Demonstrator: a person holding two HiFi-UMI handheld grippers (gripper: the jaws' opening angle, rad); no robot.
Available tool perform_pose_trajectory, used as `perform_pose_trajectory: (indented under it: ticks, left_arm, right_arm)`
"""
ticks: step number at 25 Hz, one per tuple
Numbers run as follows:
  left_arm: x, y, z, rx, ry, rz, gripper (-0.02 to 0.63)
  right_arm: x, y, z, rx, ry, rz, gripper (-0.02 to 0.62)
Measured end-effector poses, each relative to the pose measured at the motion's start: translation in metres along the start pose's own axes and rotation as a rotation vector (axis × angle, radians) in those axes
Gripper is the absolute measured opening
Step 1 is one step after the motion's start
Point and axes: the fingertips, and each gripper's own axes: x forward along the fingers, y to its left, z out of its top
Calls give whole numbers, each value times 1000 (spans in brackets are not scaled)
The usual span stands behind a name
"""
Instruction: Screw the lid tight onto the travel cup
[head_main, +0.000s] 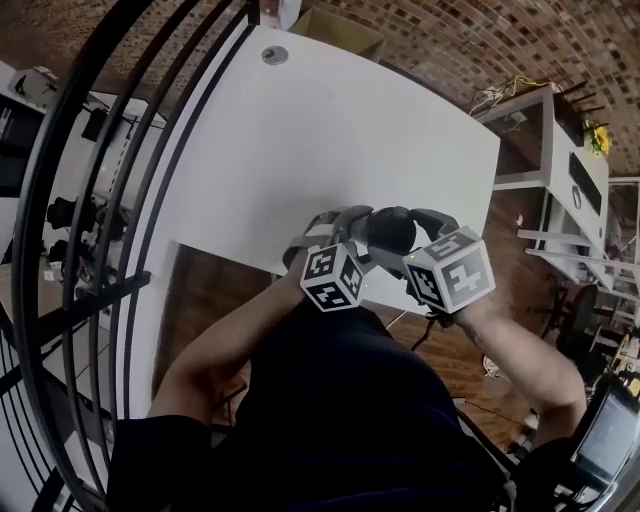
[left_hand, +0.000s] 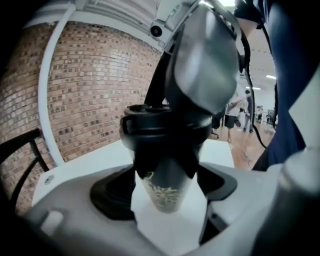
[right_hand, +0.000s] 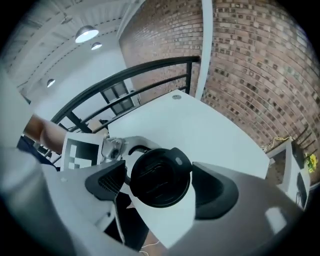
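Note:
The travel cup (head_main: 392, 228) is dark with a black lid and sits between both grippers at the white table's near edge. In the left gripper view its pale patterned body (left_hand: 165, 192) and black collar stand between the jaws of my left gripper (left_hand: 167, 187), and the pads lie against the collar's sides. The lid (left_hand: 165, 127) sits on top of the cup. My right gripper (right_hand: 160, 182) comes down from above. Its pads sit on both sides of the round black lid (right_hand: 159, 176). Whether the cup's base rests on the table is not visible.
The white table (head_main: 330, 130) runs away from me, with a round grommet (head_main: 275, 55) at its far end. A black railing (head_main: 120, 200) curves along the left. A white shelf unit (head_main: 560, 170) stands at the right, and a cardboard box (head_main: 335, 30) lies beyond the table.

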Motion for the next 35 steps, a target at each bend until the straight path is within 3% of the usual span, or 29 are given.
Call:
perform_pose_trajectory:
  ticks: [1,2,4,7,9,12,15,17,21,23,25,27,28,30,32,33,35]
  left_arm:
    - [0,0,-1,-9,-1,4,383]
    - [0,0,-1,-10,-1,-4,383]
    - [-3,1,-3,31,11,-53,383]
    - [-7,2,-7,201,54,-118,383]
    - [-6,3,-8,295,83,-136,383]
    - [-4,3,-4,344,100,-143,383]
    - [-1,5,-2,323,116,-129,383]
    - [0,4,-2,282,119,-106,382]
    - [4,0,1,173,79,-48,376]
    - [5,0,1,121,65,-13,379]
    - [4,1,0,83,57,10,379]
    - [3,0,-1,75,52,16,379]
    - [2,0,-2,76,52,14,379]
    - [0,0,-4,85,54,5,379]
    - [-3,0,-4,101,59,-13,376]
    - [-6,1,-3,110,60,-24,374]
    - [-10,2,-1,126,60,-46,373]
  right_arm:
    - [-3,2,4,-41,-11,4,427]
    - [-6,6,8,-148,-15,13,443]
    - [-12,19,13,-520,7,64,448]
    - [-10,25,-4,-1108,151,142,446]
    - [-3,15,-13,-1295,266,159,446]
    - [5,7,-19,-1356,366,192,437]
    - [4,6,-14,-1260,391,187,408]
    - [3,4,-11,-1042,379,146,407]
    - [-5,-3,-12,-495,306,54,403]
    - [-5,-8,-13,-322,264,47,403]
    - [-3,-10,-14,-243,230,54,402]
    - [-3,-4,-9,-291,200,52,402]
    - [-4,3,-5,-382,184,55,404]
    - [-8,14,-3,-704,172,81,430]
    - [-15,20,-12,-1090,214,126,430]
    - [-16,19,-18,-1224,246,145,430]
    - [-11,15,-22,-1312,292,168,428]
